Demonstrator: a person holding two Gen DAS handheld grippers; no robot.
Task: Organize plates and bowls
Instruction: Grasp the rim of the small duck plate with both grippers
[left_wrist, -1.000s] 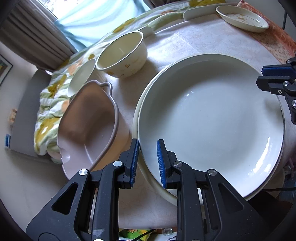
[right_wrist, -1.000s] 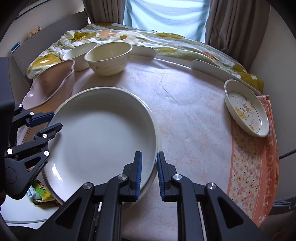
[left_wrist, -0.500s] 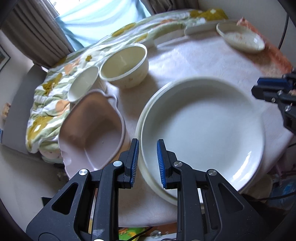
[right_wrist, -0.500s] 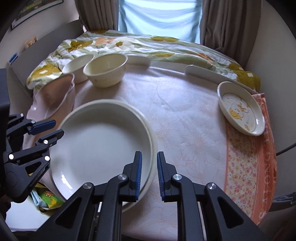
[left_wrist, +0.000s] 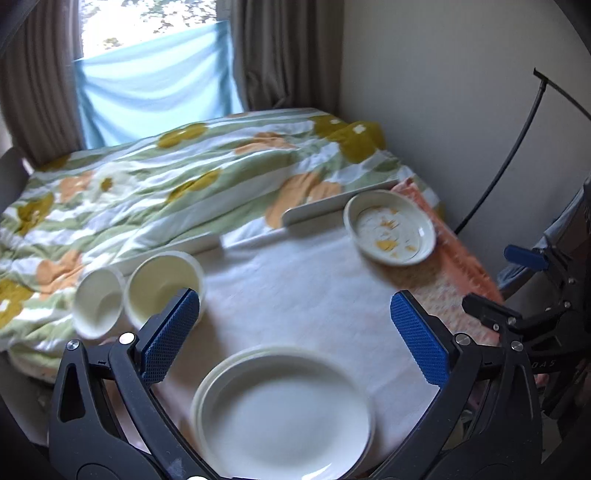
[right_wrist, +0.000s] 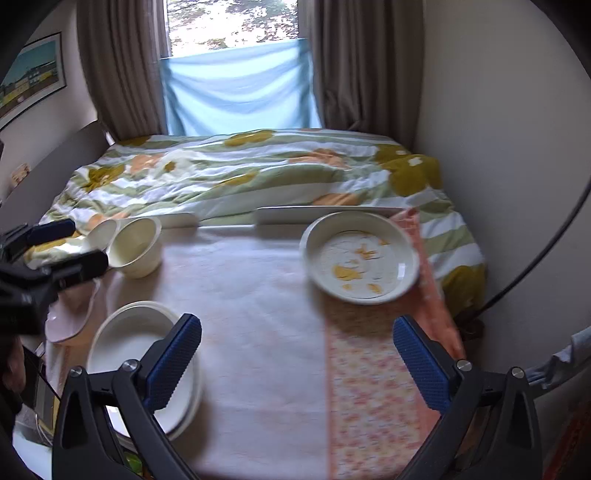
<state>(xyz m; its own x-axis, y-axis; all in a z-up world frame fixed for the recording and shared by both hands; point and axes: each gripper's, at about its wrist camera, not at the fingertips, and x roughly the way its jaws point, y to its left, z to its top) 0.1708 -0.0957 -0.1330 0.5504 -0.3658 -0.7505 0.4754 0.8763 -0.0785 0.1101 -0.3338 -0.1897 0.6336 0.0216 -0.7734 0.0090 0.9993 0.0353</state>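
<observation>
Tongs on both sides are seen spread wide and holding nothing. The left tongs (left_wrist: 295, 338) are raised above the near edge of the surface (left_wrist: 295, 291), with the stacked white plates (left_wrist: 284, 417) lying directly below and between the blue pads (left_wrist: 168, 334). The right tongs (right_wrist: 297, 360) are raised over the bare middle of the surface, with the same plate stack (right_wrist: 125, 343) seen partly behind the left-hand pad.

A cream bowl (left_wrist: 162, 284) and a smaller white bowl (left_wrist: 98, 301) are noted touching or nearly touching at the far left of the surface. A pink dish (right_wrist: 72, 312) is partly visible at the left edge, between these bowls and the plate stack. A shallow dish with yellow duck print (right_wrist: 360, 254) is placed at the far right, well apart from the others, resting on an orange patterned cloth (right_wrist: 373, 387). A bed with a floral quilt (right_wrist: 258, 173) is seen just beyond the surface, below a curtained window (right_wrist: 236, 77).
</observation>
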